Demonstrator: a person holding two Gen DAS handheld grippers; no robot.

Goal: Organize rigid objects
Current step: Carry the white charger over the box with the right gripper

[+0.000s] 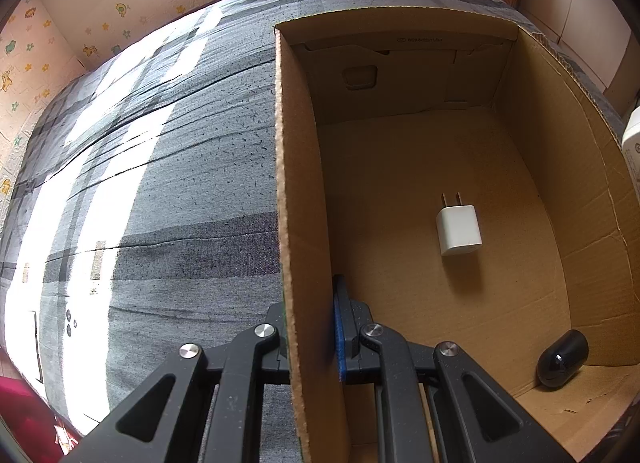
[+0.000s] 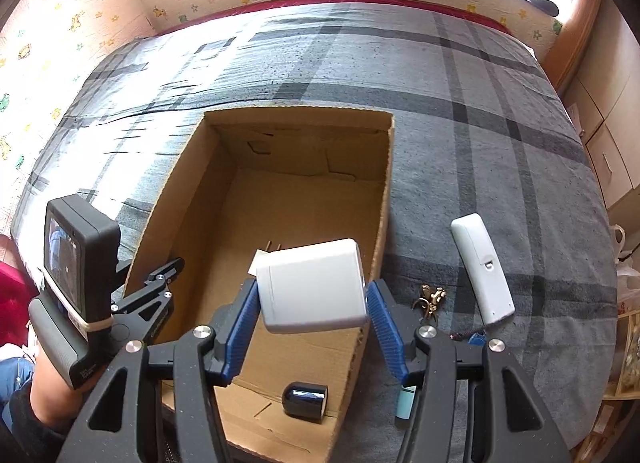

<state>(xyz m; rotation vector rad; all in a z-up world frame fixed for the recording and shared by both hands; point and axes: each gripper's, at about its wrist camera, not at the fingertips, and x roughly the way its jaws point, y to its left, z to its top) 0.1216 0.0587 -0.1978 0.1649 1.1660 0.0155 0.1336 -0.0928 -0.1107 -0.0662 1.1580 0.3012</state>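
Observation:
An open cardboard box [image 1: 298, 183] stands on a grey plaid bed. My left gripper [image 1: 312, 303] is shut on the box's left wall, one finger outside and the blue pad inside. On the box floor lie a small white plug charger [image 1: 459, 229] and a black cylinder [image 1: 562, 359]. In the right wrist view, my right gripper [image 2: 312, 291] is shut on a white rectangular block [image 2: 316, 275], held tilted above the near right part of the box [image 2: 384, 183]. The black cylinder [image 2: 305, 401] lies below it. The left gripper [image 2: 160, 279] shows at the box's left wall.
On the bedspread right of the box lie a white remote [image 2: 482, 269], a small brass trinket [image 2: 430, 299], a blue key fob [image 2: 476, 339] and a teal tube [image 2: 405, 403]. A padded wall runs behind the bed. Cabinets stand at the right.

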